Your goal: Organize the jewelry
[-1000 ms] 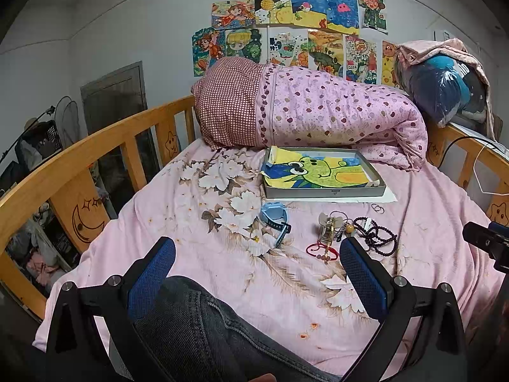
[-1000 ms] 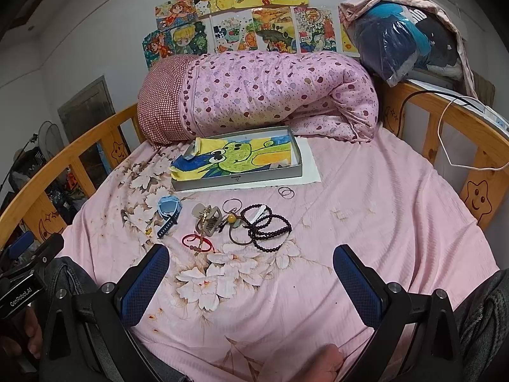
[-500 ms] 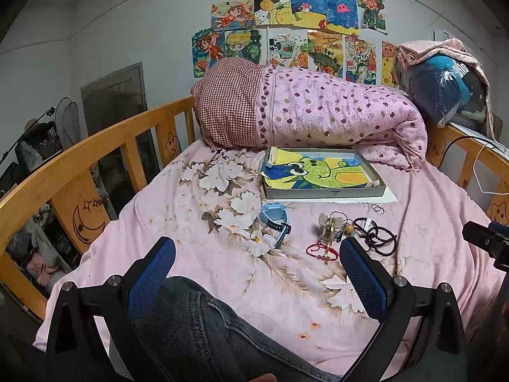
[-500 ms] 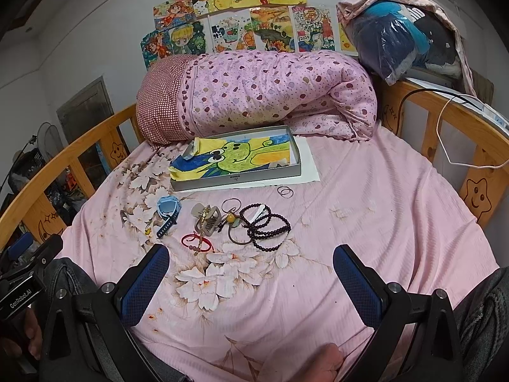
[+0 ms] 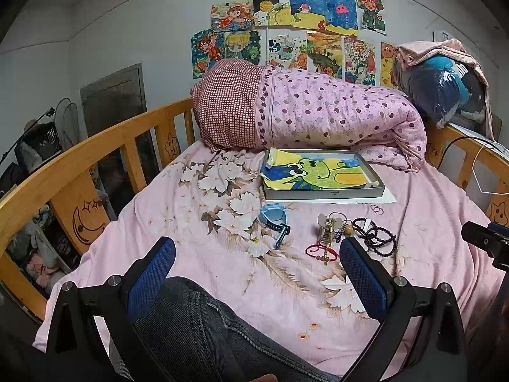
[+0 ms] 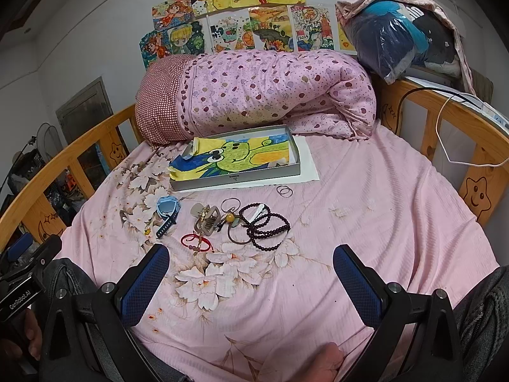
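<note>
A cluster of jewelry lies mid-bed: a blue watch, a beige hair claw, a red string bracelet, dark bead bracelets, a brown hair tie with a yellow bead and two thin rings. Behind them sits a grey shallow box lined with a frog drawing. My right gripper is open and empty, short of the cluster. My left gripper is open and empty above a jeans-clad knee; the watch and the beads lie beyond it.
A rolled pink quilt lies behind the box. Wooden bed rails run along the left and the right. A bundle of clothes sits on the far right corner. Cables hang on the right rail.
The right wrist view has shifted slightly, with the jewelry cluster sitting a touch nearer. The left gripper has not moved.
</note>
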Available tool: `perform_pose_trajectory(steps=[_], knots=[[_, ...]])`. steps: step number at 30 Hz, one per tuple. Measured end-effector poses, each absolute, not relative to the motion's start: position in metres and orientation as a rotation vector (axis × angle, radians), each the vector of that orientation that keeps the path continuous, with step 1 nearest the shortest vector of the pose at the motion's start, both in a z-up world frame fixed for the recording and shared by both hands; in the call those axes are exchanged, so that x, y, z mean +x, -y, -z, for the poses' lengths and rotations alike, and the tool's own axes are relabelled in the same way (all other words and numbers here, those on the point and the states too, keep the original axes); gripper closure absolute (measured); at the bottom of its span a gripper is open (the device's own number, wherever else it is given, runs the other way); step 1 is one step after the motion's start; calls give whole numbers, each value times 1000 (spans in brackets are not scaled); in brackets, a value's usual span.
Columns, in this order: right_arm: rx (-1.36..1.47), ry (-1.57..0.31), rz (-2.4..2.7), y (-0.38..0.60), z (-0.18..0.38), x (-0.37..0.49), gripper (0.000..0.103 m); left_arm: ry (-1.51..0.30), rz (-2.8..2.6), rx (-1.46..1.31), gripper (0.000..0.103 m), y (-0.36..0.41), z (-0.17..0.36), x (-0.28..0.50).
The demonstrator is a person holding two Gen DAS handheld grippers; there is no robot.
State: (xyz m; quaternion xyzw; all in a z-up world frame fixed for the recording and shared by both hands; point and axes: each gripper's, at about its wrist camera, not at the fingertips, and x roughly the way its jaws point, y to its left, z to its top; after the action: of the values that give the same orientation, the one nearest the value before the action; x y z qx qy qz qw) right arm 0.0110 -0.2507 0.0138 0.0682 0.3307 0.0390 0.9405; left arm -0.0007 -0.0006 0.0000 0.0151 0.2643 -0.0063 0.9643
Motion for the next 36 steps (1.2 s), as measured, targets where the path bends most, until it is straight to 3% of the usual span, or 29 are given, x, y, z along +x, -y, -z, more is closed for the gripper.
perform_pose_trajectory(steps=[36], knots=[[147, -685, -78, 251, -13, 12, 0, -542, 15, 31, 2, 1, -5, -3]])
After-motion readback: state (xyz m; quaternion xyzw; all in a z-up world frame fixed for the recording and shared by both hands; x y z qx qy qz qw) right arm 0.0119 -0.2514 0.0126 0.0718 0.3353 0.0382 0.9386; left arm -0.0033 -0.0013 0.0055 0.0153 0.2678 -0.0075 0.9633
